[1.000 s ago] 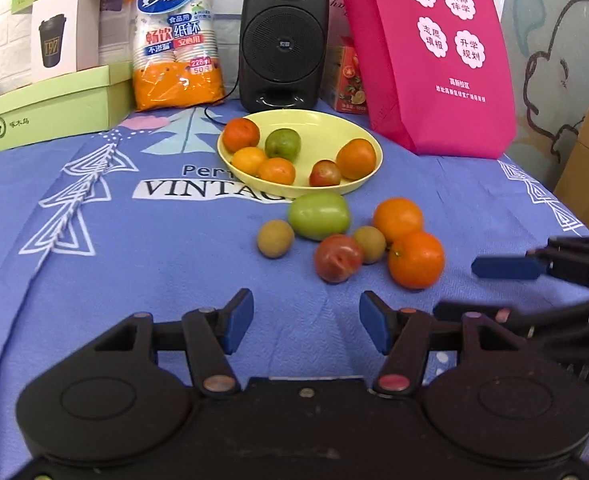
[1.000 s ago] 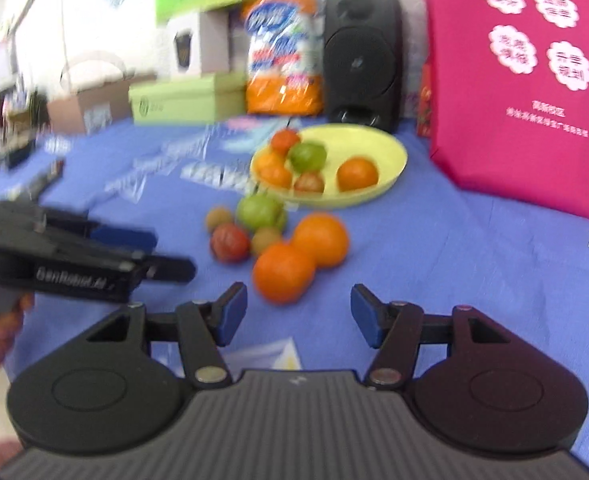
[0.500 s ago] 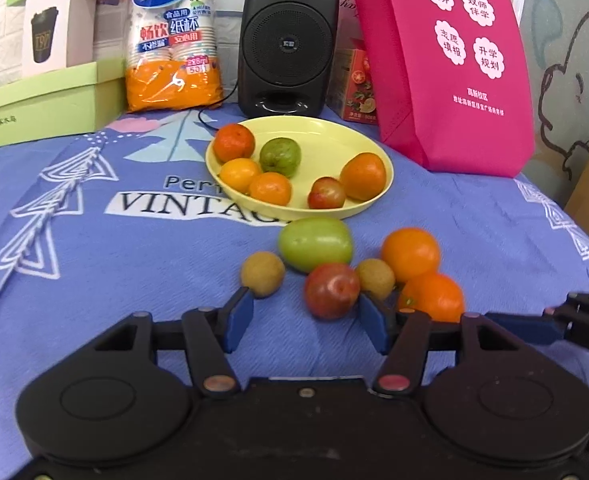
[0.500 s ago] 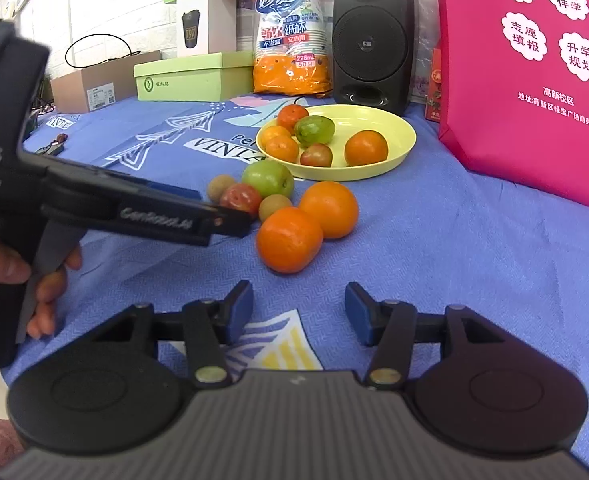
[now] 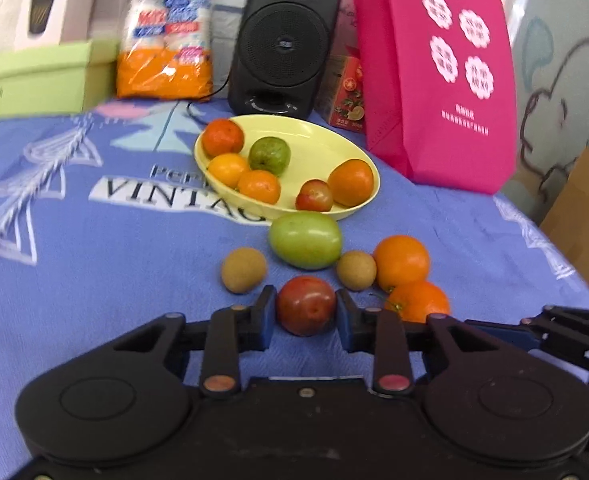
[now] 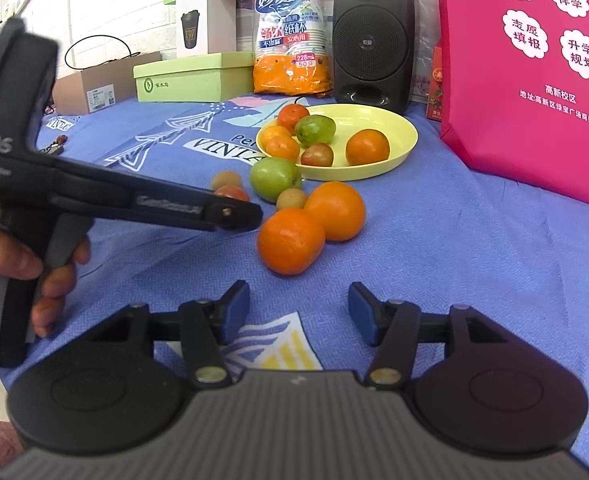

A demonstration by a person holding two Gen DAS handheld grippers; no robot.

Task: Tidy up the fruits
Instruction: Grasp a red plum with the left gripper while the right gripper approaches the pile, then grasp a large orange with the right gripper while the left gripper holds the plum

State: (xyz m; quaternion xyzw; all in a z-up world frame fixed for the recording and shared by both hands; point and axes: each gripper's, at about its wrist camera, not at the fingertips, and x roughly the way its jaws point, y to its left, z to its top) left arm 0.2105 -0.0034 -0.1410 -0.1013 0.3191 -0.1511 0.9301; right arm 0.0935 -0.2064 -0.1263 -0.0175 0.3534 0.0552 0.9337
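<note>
Six fruits (image 5: 350, 182) in yellow bowl (image 5: 334, 140); left fingers (image 5: 268, 312) clamped on red fruit (image 5: 305, 305), right fingers (image 6: 236, 310) apart, empty.

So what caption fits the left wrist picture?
Left claw closing on a red fruit lying on the blue cloth before the yellow bowl.

Table under a blue cloth (image 5: 94, 264) printed with white arrows and "VINTAGE" lettering. Directly on it: shallow yellow plastic plate (image 5: 322, 136); large green tomato-like fruit (image 5: 305, 240) just before the plate; two small tan round fruits (image 5: 243, 270); red plum-like fruit (image 5: 306, 305); two oranges (image 5: 401, 260) touching. Along the back: black speaker (image 5: 284, 36), pink paper bag (image 5: 438, 72), green cardboard box (image 5: 34, 80), orange pack of paper cups (image 5: 166, 32).
</note>
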